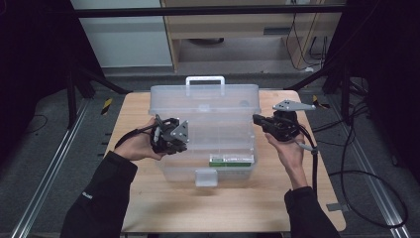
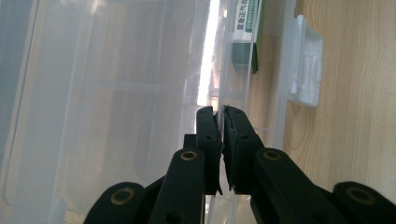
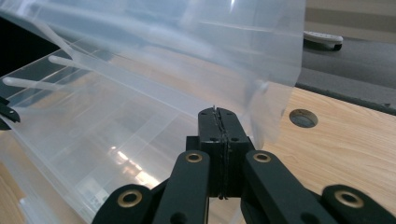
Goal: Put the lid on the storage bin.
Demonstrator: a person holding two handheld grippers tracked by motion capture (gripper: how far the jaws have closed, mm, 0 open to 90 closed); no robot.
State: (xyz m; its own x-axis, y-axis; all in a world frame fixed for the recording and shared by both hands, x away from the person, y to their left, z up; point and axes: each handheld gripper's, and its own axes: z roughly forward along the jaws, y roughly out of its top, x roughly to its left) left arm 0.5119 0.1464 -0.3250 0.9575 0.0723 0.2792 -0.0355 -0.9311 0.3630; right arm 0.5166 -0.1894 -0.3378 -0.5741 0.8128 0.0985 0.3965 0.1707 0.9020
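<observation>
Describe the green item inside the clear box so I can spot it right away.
On the wooden table stands a clear plastic box with its lid up. Inside, along the front wall just behind the white latch, lies a flat green-and-white packet. It is the one coloured thing in the see-through box.

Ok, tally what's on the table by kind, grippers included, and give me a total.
Clear plastic storage box with its lid raised: 1
Green and white packet inside the box: 1
Handheld grippers, left gripper and right gripper: 2
Total: 4
</observation>
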